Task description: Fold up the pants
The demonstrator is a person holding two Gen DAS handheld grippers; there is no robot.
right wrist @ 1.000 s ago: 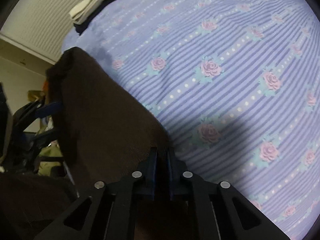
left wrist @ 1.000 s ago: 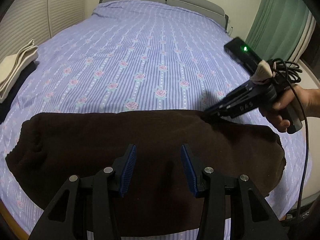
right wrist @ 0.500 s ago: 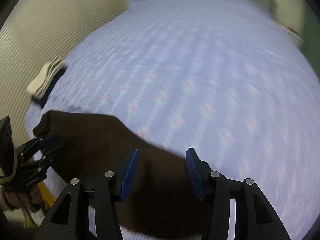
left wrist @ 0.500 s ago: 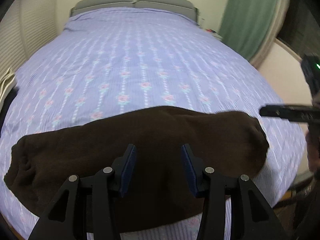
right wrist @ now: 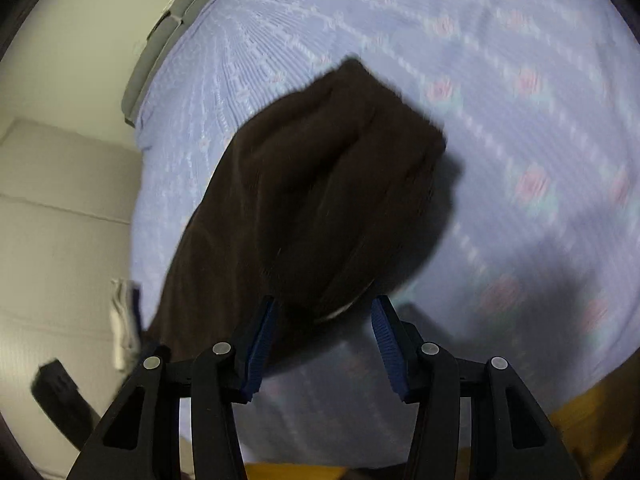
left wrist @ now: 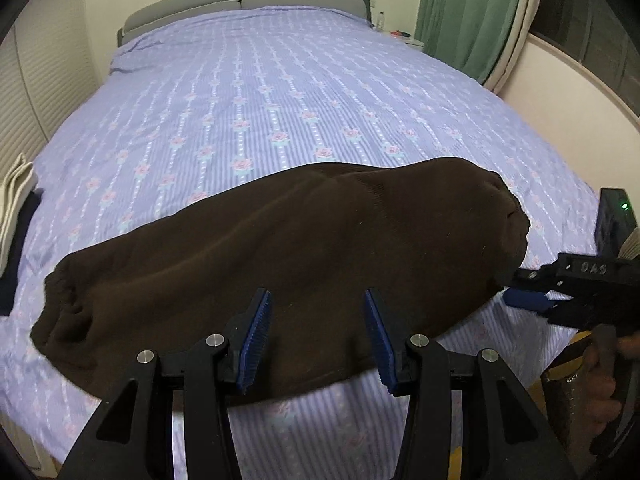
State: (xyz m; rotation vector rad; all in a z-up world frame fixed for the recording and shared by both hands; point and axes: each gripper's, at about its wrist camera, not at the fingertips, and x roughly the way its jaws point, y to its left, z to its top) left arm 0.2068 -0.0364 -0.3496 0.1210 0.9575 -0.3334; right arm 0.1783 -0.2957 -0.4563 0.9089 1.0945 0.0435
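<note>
Dark brown pants (left wrist: 280,256), folded into a long band, lie across the near end of the bed (left wrist: 304,92), parallel to its foot edge and well short of the grey headboard (left wrist: 244,4). One end of the band reaches toward the bed's left edge; the other ends in a rounded bunch near the right corner of the foot end. The bedspread is lilac with stripes and rows of small roses.

Left gripper (left wrist: 316,336): held above the near long edge of the pants, around the middle of the band, pointing steeply down. Its blue-padded jaws stand apart with nothing between them; the cloth lies beneath, and contact cannot be made out.

Right gripper (right wrist: 322,344): at the right end of the pants, by the foot corner of the bed. Its jaws have just been opening and now stand apart. In its own view, which is blurred, the end of the pants lies just ahead of the pads and none of it is pinched. In the left wrist view its tip (left wrist: 524,288) sits at the edge of the bunched end, with a hand (left wrist: 600,384) on the handle at the frame's right margin.

A stack of folded cream and dark cloth (left wrist: 16,200) rests at the bed's left edge. A green curtain (left wrist: 472,12) hangs beyond the far right corner.
</note>
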